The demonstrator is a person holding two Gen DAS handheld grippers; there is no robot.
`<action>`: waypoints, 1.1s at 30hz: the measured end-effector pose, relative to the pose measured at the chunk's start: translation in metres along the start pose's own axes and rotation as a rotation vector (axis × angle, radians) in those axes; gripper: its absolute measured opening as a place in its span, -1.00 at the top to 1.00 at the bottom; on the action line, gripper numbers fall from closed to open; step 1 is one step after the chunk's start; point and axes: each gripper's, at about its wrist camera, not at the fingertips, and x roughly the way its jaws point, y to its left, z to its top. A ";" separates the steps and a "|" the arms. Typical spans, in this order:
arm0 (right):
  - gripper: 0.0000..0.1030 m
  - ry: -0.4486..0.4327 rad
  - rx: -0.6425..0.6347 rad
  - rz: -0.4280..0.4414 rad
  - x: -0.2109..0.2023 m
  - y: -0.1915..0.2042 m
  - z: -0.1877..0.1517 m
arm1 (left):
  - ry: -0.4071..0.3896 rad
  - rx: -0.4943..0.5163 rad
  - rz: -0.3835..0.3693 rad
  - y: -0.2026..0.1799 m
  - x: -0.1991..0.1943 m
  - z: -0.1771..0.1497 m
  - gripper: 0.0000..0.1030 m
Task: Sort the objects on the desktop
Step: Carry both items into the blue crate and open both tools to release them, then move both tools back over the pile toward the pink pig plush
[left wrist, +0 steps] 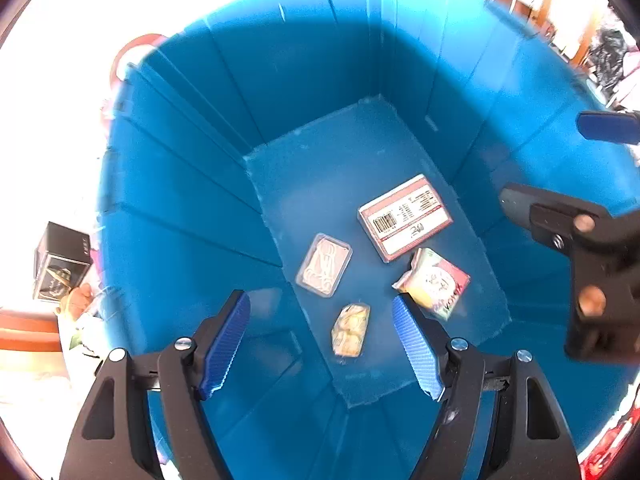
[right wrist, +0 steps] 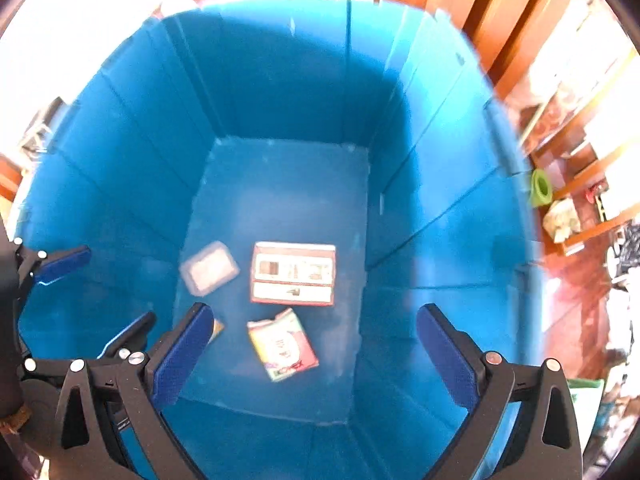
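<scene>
We hold both tongs over a deep blue bin (left wrist: 192, 200), looking straight down into it. The left gripper (left wrist: 320, 344) has its ribbed blue pads spread wide apart, nothing between them. The right gripper (right wrist: 316, 360) is likewise wide apart and empty.

Only the left view shows the whole of a small crinkled clear packet (left wrist: 351, 330) with yellowish contents, lying on the bin floor between the left fingers; in the right view a finger (right wrist: 182, 354) hides nearly all of it. The left view also gives the right tongs from the side at its right edge, while the right view shows the left tongs at its left edge.

The bin walls are smooth corrugated plastic with folded panel seams. On its flat floor lie four things, near one another toward the near end: the packet; a small clear rectangular plastic case (left wrist: 325, 265) with rounded corners holding pale clips; a flat red-and-white box (left wrist: 405, 218) with a barcode label; and a soft pink, yellow and green pouch (left wrist: 434, 283) just beside the box.

Outside the bin, wooden shelves (right wrist: 580, 168) show in the right view only.
</scene>
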 end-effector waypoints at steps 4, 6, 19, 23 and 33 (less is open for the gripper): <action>-1.00 -0.049 -0.051 -0.015 -0.036 0.026 -0.010 | -0.082 -0.008 0.011 0.025 -0.042 -0.030 -0.42; -1.00 -0.064 -0.080 -0.004 -0.048 0.044 -0.017 | -0.109 -0.023 0.009 0.043 -0.057 -0.046 -0.42; -1.00 -0.153 -0.239 0.072 -0.094 0.213 -0.033 | -0.163 -0.170 0.097 0.188 -0.081 -0.174 -0.42; -1.00 -0.173 -0.306 0.113 -0.097 0.276 -0.038 | -0.168 -0.252 0.124 0.236 -0.077 -0.213 -0.42; -1.00 -0.180 -0.384 0.209 -0.061 0.387 -0.061 | -0.172 -0.439 0.205 0.337 -0.045 -0.320 -0.42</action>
